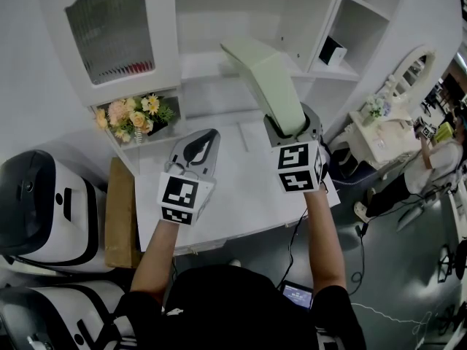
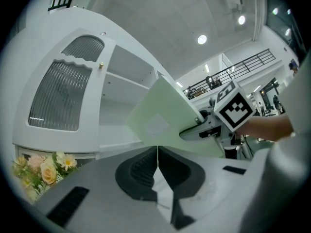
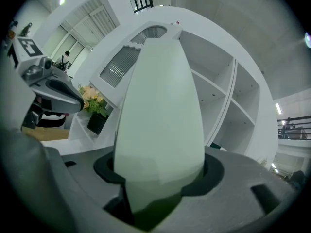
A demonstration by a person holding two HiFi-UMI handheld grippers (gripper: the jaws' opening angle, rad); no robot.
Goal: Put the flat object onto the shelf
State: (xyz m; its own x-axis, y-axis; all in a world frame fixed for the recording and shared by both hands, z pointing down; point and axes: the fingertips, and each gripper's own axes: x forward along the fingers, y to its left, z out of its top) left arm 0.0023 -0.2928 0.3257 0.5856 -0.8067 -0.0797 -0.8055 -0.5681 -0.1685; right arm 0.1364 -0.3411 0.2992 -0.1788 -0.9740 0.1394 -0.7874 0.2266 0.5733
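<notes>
1. The head view looked steeply down from the person's head onto the worktop (image 1: 233,195) and the shelf unit (image 1: 241,13)
2. The left gripper view sat low over the worktop, facing level at that shelf unit
3. The right gripper view faced it too, close; all three shared the flowers (image 1: 135,115)

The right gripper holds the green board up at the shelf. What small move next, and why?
Probably ease the right gripper forward: its fingers clamp the green board, which tilts toward the open shelf but does not look set down yet.
</notes>
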